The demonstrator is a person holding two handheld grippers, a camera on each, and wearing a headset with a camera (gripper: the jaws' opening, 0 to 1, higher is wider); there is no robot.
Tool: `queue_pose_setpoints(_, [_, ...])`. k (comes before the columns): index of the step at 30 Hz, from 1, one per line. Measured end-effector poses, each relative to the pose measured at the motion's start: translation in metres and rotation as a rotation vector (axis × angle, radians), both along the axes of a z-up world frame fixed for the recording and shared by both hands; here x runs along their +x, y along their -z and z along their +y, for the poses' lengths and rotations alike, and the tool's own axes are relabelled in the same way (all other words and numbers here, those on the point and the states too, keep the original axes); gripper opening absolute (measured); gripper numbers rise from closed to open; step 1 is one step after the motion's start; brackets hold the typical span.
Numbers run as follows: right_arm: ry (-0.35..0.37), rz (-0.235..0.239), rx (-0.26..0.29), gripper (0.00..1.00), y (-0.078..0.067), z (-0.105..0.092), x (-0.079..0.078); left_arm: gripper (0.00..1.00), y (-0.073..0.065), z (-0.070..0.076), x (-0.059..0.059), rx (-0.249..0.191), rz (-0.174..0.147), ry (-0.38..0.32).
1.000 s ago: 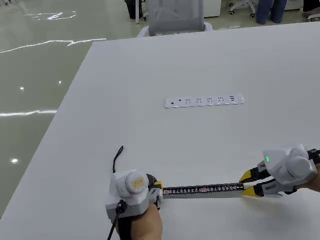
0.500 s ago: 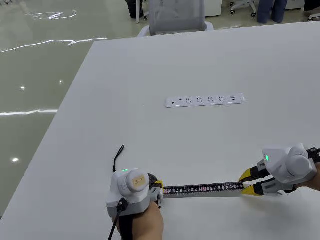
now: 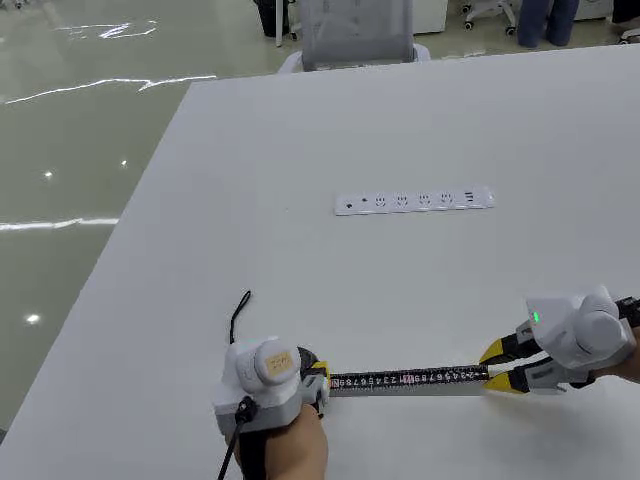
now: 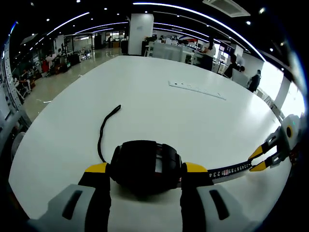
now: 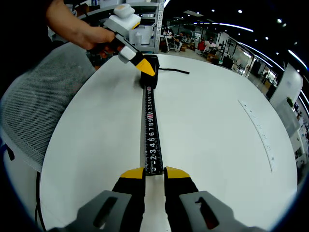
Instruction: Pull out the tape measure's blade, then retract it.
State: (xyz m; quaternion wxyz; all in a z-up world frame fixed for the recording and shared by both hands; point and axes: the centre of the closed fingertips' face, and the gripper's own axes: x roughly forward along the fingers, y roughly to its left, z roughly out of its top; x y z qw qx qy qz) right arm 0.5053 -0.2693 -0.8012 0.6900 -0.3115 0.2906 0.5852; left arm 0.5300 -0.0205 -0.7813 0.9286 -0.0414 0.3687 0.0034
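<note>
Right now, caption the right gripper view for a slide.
Right gripper holds the blade, stretched across the white table from the tape measure in the left gripper.

Open-plan office, big one. Long white table [image 3: 300, 150], power strip [image 3: 414, 201] lying mid-table. Grey mesh chair [image 3: 355, 25] at far edge. Glossy floor [image 3: 80, 120] on left, throwing back lights. Light strips [image 4: 193, 14] run across ceiling. Far off, desks [image 4: 164, 50] and people [image 4: 234, 65] standing.
</note>
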Motion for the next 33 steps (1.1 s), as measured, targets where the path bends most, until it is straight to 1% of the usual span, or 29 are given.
queue_pose_setpoints(16, [-0.002,-0.001,0.004,0.14,-0.0015,0.0050,-0.0004,0.54,0.0005,-0.0004,0.0003,0.001,-0.004,0.008])
queue_pose_setpoints(19, [-0.003,-0.001,0.005,0.14,-0.0013,0.0052,-0.0004,0.54,0.0010,-0.0004,0.0005,0.002,0.002,0.008])
queue_pose_setpoints(33, [-0.003,-0.002,0.009,0.14,-0.0021,0.0087,-0.0003,0.54,0.0009,-0.0006,0.0003,0.006,0.005,0.016])
